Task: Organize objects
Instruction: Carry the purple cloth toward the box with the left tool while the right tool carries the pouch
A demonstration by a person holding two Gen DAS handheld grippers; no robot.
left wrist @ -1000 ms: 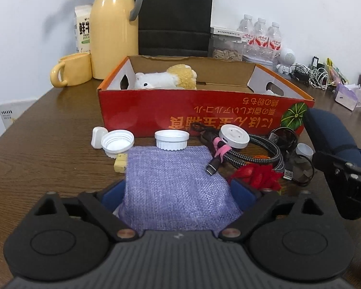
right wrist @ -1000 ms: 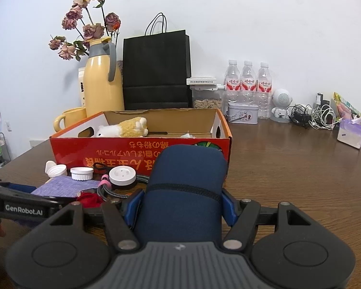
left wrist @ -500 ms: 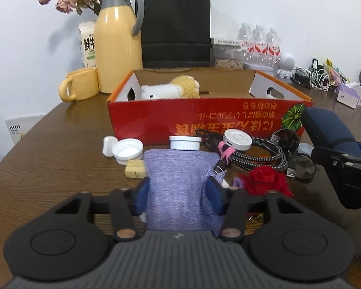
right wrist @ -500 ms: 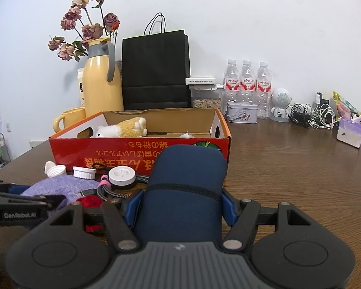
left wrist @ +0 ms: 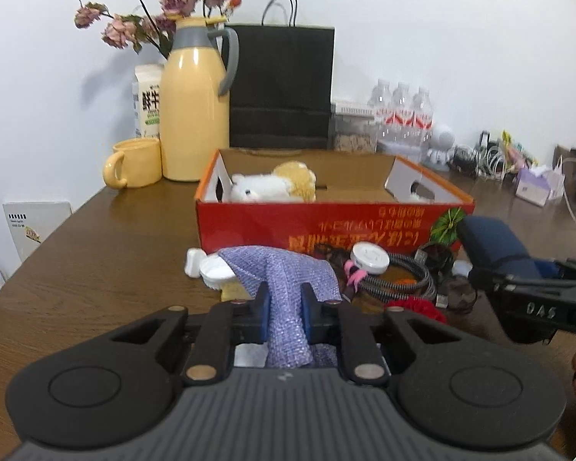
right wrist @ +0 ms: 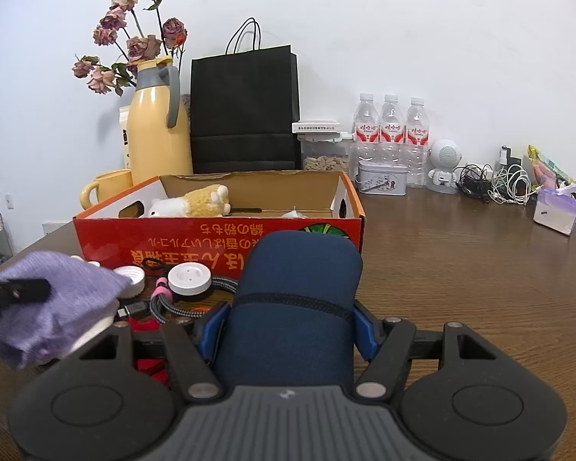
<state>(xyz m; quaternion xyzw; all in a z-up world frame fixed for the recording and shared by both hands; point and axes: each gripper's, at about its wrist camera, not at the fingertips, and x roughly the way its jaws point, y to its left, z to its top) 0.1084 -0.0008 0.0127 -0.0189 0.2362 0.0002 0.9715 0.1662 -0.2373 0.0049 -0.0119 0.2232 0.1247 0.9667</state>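
My left gripper (left wrist: 284, 296) is closing tight on a purple knitted cloth (left wrist: 280, 269), and its pads pinch the bunched fabric. The cloth (right wrist: 57, 299) hangs lifted off the table, in front of the red cardboard box (left wrist: 326, 226). A plush toy (left wrist: 272, 188) lies inside the box. My right gripper (right wrist: 290, 326) is shut on a dark blue padded case (right wrist: 299, 280), low over the table to the right of the cloth. On the table between the two grippers are a white round puck (left wrist: 368, 257), a braided cable (left wrist: 403, 280), white lids (left wrist: 215, 269) and a red fabric piece (left wrist: 414, 303).
Behind the box stand a yellow jug with dried flowers (left wrist: 194, 115), a yellow mug (left wrist: 134, 163), a black paper bag (left wrist: 280, 88) and water bottles (right wrist: 389, 130). Cables and chargers (right wrist: 495, 184) lie at the back right. Bare brown tabletop (right wrist: 460, 261) lies to the right.
The left jaws went from wide around the flat cloth to pinched on it, and the gripper rose and pulled back, bunching and lifting the cloth. The right gripper and its case stayed put.
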